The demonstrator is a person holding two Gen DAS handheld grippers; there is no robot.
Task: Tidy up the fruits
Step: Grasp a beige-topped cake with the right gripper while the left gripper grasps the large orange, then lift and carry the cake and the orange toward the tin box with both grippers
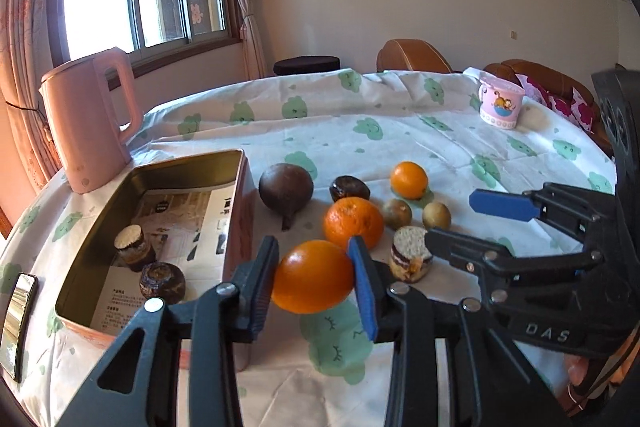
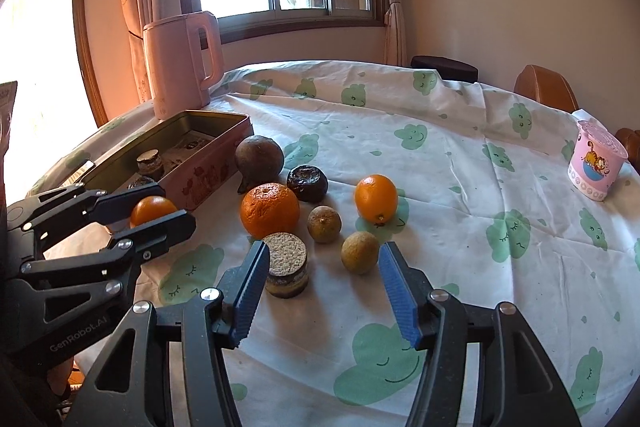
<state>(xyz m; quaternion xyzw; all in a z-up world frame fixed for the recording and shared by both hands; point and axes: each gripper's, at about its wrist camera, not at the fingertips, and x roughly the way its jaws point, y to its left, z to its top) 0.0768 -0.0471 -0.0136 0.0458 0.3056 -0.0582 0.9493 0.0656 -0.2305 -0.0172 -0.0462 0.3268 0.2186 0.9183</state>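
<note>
My left gripper (image 1: 314, 285) is shut on a smooth orange (image 1: 314, 275), just right of the open tin box (image 1: 236, 163); it also shows in the right wrist view as the left gripper (image 2: 160, 211) with that orange (image 2: 152, 209). Two dark round pieces (image 1: 162, 281) lie in the box. On the cloth sit a rough orange (image 2: 270, 213), a second smooth orange (image 2: 376, 199), a purple-brown fruit (image 2: 259, 157), a dark wrinkled fruit (image 2: 307, 183) and two small brownish fruits (image 2: 360, 251). My right gripper (image 2: 326, 293) is open, a pale-topped cylinder (image 2: 286, 263) beside its left finger.
A pink kettle (image 1: 88, 119) stands behind the box at the table's far left. A pink cartoon cup (image 2: 596, 167) is at the far right edge. A shiny flat object (image 1: 18, 319) lies left of the box. Brown chairs (image 1: 416, 57) stand behind the table.
</note>
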